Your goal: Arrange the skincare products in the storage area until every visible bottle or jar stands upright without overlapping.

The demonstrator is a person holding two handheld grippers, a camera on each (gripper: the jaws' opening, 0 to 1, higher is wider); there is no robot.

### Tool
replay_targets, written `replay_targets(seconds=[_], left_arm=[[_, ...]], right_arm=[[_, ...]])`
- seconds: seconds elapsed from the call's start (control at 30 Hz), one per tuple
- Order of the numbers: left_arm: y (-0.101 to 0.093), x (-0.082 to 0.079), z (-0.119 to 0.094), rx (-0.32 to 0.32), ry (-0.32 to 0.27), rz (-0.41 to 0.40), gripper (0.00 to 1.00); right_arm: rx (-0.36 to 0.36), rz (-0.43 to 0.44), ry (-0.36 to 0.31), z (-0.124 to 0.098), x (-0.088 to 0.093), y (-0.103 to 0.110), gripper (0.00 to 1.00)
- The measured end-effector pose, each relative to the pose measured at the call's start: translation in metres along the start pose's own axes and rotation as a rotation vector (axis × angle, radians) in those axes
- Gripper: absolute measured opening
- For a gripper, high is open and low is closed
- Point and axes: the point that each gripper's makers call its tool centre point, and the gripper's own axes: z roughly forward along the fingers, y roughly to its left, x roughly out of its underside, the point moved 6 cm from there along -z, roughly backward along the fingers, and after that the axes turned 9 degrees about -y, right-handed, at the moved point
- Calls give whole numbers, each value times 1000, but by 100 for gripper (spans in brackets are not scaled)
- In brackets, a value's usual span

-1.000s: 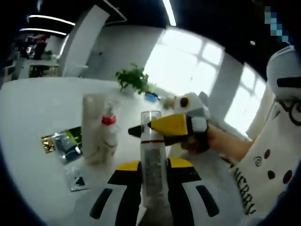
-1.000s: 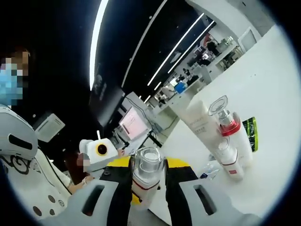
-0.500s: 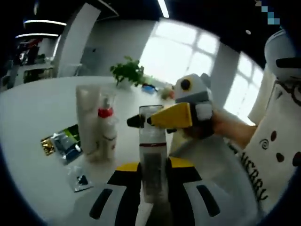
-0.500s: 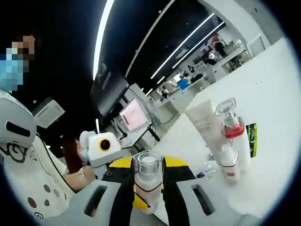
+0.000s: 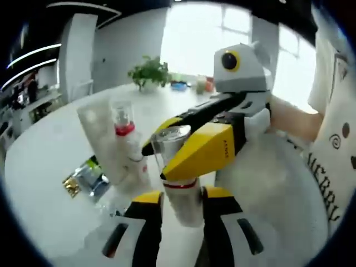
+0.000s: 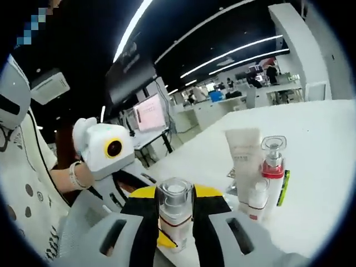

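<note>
In the left gripper view, a green sachet [image 5: 83, 178] lies flat at the left on the white table [image 5: 44, 167]. Just right of it stand a white tube [image 5: 103, 139] and a red-collared bottle [image 5: 127, 142], both upright and close together. The left gripper [image 5: 181, 214] grips the clear-capped bottle [image 5: 181, 183] between its jaws; the bottle's long axis is upright, cap pointing up. The right gripper [image 5: 194, 150] reaches in from the right and closes on the cap of the same bottle. In the right gripper view, this bottle [image 6: 174, 214] stands between the jaws, and at the right a small bottle [image 6: 257, 197] stands near the tube.
</note>
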Motion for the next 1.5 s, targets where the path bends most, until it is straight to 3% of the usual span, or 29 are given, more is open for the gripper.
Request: replay_targets(seconds=[0.6, 0.93, 1.5], left_arm=[[5, 15, 8, -8, 35, 55, 20], [16, 30, 16, -49, 36, 102, 18], [26, 53, 32, -54, 63, 140, 18]], right_arm=[[-40, -99, 55, 7, 7, 3, 22], [-23, -215, 140, 11, 19, 0, 22], [4, -248, 212, 15, 43, -14, 23]])
